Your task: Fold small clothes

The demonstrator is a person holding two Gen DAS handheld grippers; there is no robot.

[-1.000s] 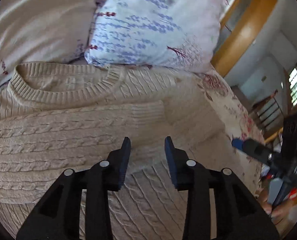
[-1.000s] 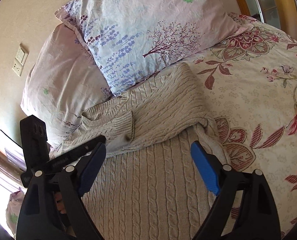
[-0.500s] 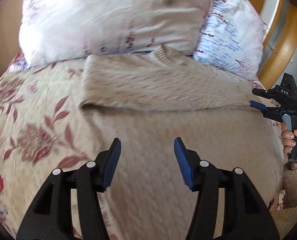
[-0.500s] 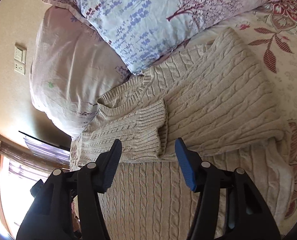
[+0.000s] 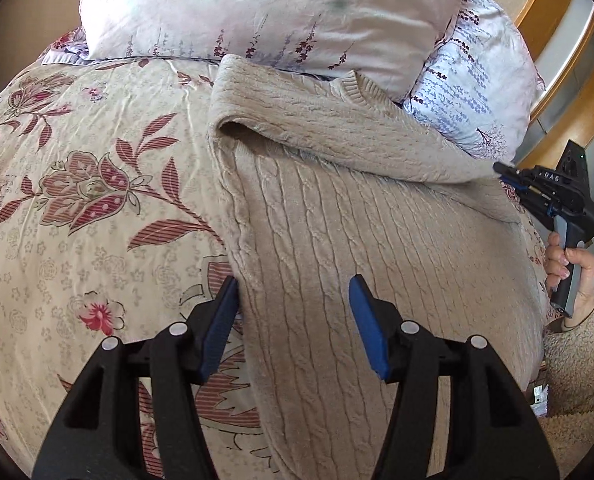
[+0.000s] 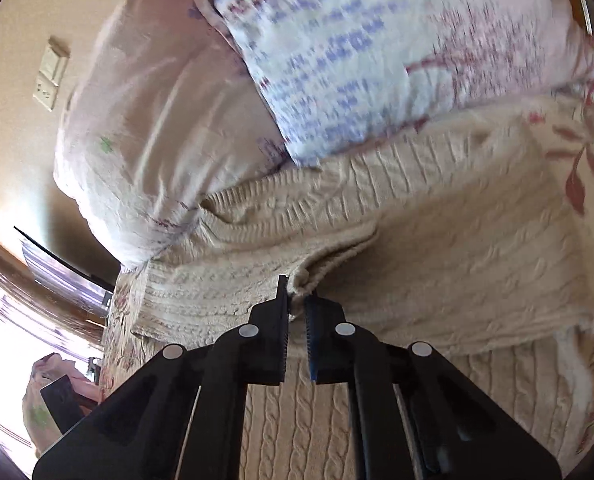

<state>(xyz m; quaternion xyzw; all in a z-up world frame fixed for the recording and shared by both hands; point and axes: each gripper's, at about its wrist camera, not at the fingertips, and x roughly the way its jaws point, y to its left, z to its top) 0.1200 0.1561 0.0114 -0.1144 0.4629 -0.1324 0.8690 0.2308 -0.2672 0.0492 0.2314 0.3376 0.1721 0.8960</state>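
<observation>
sweater (image 5: 337, 216): cream cable knit, on the floral bed (image 5: 77, 208), collar against the pillows (image 5: 277, 20)
left tongs (image 5: 293, 312): released, over its left edge
right tongs (image 6: 296, 312): clenched on a sleeve cuff (image 6: 329, 256)

One short marking is showing. In the left wrist view, pale letters are standing on the black body of the right gripper (image 5: 509, 179), just behind its jaws at the right edge of the picture; they are reading roughly as "DAS", though the first letter is too small to be sure of. A small green dot is glowing on the same black body above the letters, carrying no text. Nothing else is reading as writing: in the right wrist view the frame is blurring, and the wall switch plate (image 6: 51, 74) is showing no legible label.
</observation>
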